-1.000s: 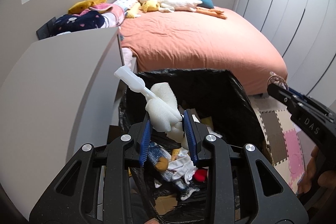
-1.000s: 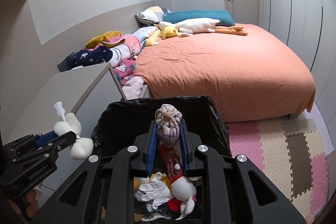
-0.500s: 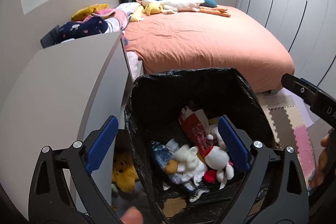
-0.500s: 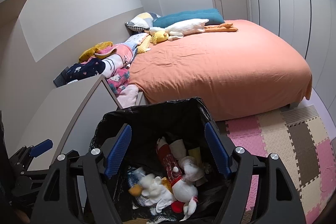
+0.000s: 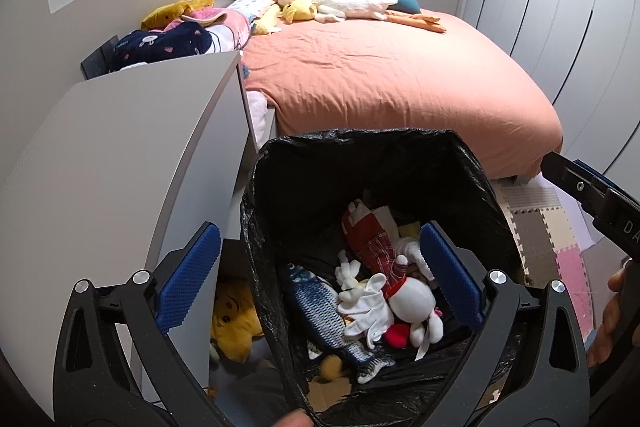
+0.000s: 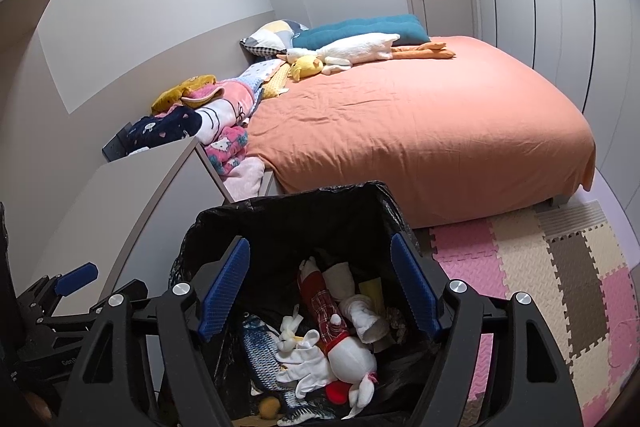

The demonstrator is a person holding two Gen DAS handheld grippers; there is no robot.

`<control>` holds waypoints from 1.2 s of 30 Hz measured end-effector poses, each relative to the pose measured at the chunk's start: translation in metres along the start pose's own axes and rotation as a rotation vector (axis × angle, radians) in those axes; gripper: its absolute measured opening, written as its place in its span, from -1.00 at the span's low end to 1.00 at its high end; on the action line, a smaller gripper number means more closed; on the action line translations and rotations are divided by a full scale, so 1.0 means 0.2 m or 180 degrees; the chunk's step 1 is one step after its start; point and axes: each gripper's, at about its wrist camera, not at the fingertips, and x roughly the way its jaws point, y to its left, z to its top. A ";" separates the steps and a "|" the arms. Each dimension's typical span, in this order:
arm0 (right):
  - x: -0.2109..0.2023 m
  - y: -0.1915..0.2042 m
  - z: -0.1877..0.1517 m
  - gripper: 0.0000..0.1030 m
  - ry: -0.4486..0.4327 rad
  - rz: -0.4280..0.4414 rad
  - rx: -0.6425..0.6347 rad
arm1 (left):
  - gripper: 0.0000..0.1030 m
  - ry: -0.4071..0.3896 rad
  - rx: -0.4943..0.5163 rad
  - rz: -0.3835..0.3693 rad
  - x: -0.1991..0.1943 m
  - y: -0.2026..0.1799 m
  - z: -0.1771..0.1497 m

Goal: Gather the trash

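Note:
A black-lined trash bin [image 5: 360, 163] stands below both grippers; it also shows in the right wrist view [image 6: 288, 215]. Inside lie soft toys: a blue fish [image 5: 316, 303], a white and red plush [image 5: 408, 299], a red checked item [image 6: 320, 299] and white cloth bits [image 6: 304, 351]. My left gripper [image 5: 318, 279] is open and empty, its jaws spread wide over the bin's left rim. My right gripper [image 6: 320, 287] is open and empty above the bin's mouth.
A grey cabinet [image 5: 120, 155] stands left of the bin, with a yellow plush [image 5: 232, 319] below it. An orange bed [image 6: 420, 123] lies behind, with pillows and a white goose plush [image 6: 352, 51]. Foam floor mats [image 6: 540, 267] lie to the right.
Both grippers opened. The white foam piece dropped from the left gripper and the knotted cloth item from the right gripper; both grippers have since risen slightly over the bin.

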 end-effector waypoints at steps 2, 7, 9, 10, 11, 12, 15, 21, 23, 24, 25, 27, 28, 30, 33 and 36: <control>0.00 0.00 0.00 0.43 0.0001 -0.0001 -0.0006 | 0.87 0.0015 -0.0011 -0.0015 0.00 0.00 0.00; 0.00 0.02 0.00 0.43 0.0000 -0.0014 -0.0033 | 0.87 0.0019 -0.0044 -0.0023 0.00 0.01 0.00; 0.00 0.02 0.00 0.43 0.0003 -0.0019 -0.0051 | 0.87 0.0033 -0.0073 -0.0062 0.00 0.02 0.00; 0.00 0.02 0.00 0.43 0.0002 -0.0018 -0.0053 | 0.87 0.0036 -0.0086 -0.0071 0.00 0.03 0.00; 0.00 0.03 0.00 0.43 0.0005 -0.0016 -0.0056 | 0.87 0.0037 -0.0106 -0.0066 0.00 0.03 0.00; 0.00 0.03 -0.01 0.43 0.0007 -0.0016 -0.0057 | 0.87 0.0040 -0.0110 -0.0065 0.00 0.03 0.00; 0.00 0.03 -0.01 0.43 0.0010 -0.0016 -0.0065 | 0.87 0.0056 -0.0090 -0.0064 0.00 0.03 0.00; 0.01 0.03 -0.01 0.43 0.0009 -0.0018 -0.0066 | 0.87 0.0050 -0.0071 -0.0057 0.00 0.03 0.00; 0.01 0.03 -0.01 0.43 0.0011 -0.0023 -0.0065 | 0.87 0.0044 -0.0060 -0.0057 0.00 0.03 0.00; 0.01 0.03 -0.01 0.43 0.0012 -0.0024 -0.0065 | 0.87 0.0042 -0.0059 -0.0056 0.00 0.03 0.00; 0.01 0.03 -0.01 0.43 0.0014 -0.0023 -0.0064 | 0.87 0.0038 -0.0055 -0.0055 -0.01 0.03 0.00; 0.01 0.03 -0.01 0.43 0.0013 -0.0022 -0.0066 | 0.87 0.0038 -0.0049 -0.0054 -0.01 0.02 0.00; 0.01 0.03 -0.01 0.43 0.0012 -0.0021 -0.0067 | 0.87 0.0039 -0.0052 -0.0053 -0.01 0.02 0.00; 0.01 0.03 -0.01 0.43 0.0014 -0.0023 -0.0066 | 0.87 0.0039 -0.0055 -0.0057 -0.01 0.02 0.00; 0.01 0.03 -0.01 0.43 0.0012 -0.0024 -0.0065 | 0.87 0.0036 -0.0046 -0.0052 -0.01 0.02 0.00; 0.01 0.03 -0.01 0.43 0.0014 -0.0024 -0.0066 | 0.87 0.0043 -0.0056 -0.0056 -0.01 0.02 0.00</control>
